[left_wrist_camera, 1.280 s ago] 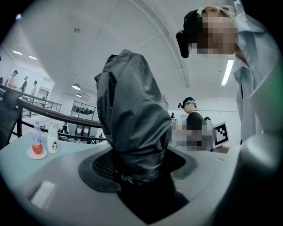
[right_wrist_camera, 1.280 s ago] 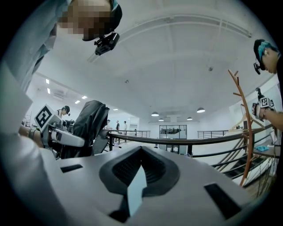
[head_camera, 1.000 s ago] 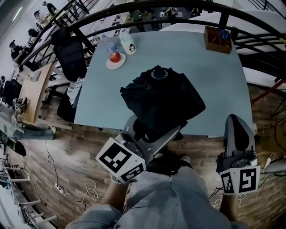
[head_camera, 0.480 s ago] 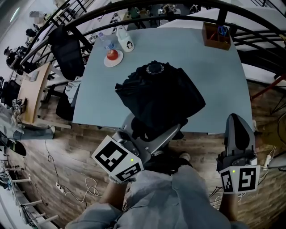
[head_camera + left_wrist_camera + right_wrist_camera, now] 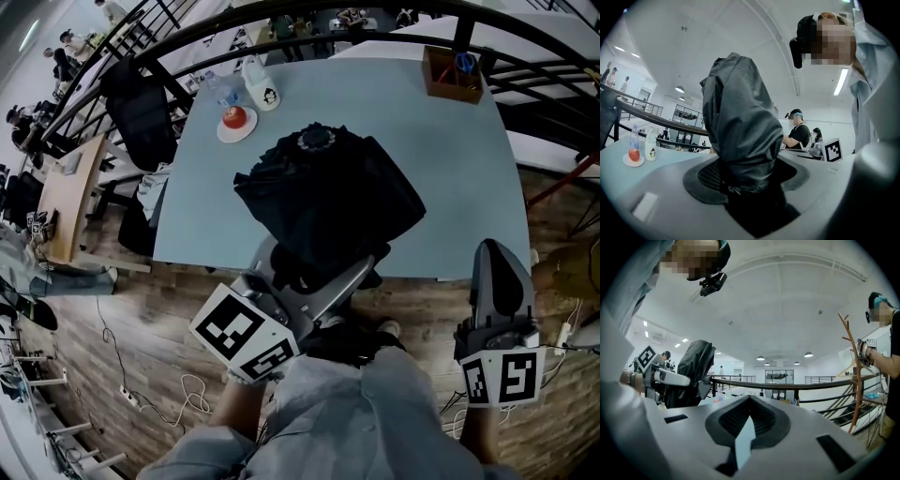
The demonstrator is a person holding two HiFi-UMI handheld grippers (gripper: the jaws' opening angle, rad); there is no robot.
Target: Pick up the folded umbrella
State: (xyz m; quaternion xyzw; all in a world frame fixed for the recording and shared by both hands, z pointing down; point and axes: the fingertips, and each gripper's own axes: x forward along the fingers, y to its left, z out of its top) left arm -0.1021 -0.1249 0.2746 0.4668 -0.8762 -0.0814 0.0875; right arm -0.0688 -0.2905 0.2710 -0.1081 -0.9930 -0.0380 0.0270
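Left gripper [image 5: 314,270] is clamped tight on the folded umbrella [image 5: 328,202] – black bundle standing up out of the jaws, held in the air over the near edge of the pale blue table [image 5: 450,159]. Right gripper [image 5: 502,267] hangs off to the side – jaws together, nothing between them.

The right half of the table [image 5: 459,178] is bare, with free passage from the near edge. The black umbrella [image 5: 328,202] blocks the near middle; a plate [image 5: 234,124], a white bottle [image 5: 262,89] and a wooden box [image 5: 453,75] occupy the far corners.
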